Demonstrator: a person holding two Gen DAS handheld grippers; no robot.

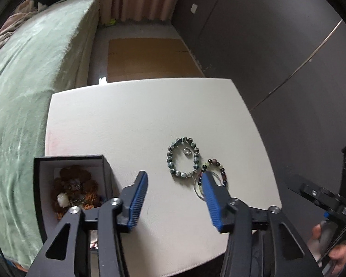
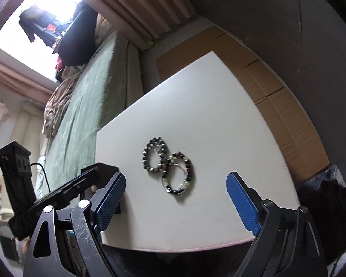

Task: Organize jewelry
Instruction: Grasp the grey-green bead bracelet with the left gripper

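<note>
Two beaded bracelets lie touching on the white table [image 1: 126, 120]. The grey-green one [image 1: 183, 157] [image 2: 154, 155] has a small silver ring [image 1: 186, 151] inside its loop. The multicolour one [image 1: 215, 177] [image 2: 178, 175] has thin metal rings beside it. A black box [image 1: 71, 184] at the table's left holds brown beaded jewelry [image 1: 75, 187]. My left gripper [image 1: 175, 180] is open and empty above the table, its right finger over the multicolour bracelet. My right gripper [image 2: 176, 183] is open and empty, hovering just short of the bracelets.
A bed with a green cover [image 1: 27, 97] runs along the table's left side. Cardboard sheets [image 1: 147, 57] lie on the floor beyond the table. Dark cabinet doors [image 1: 277, 46] stand to the right. The box's corner [image 2: 105, 169] shows behind my right gripper's left finger.
</note>
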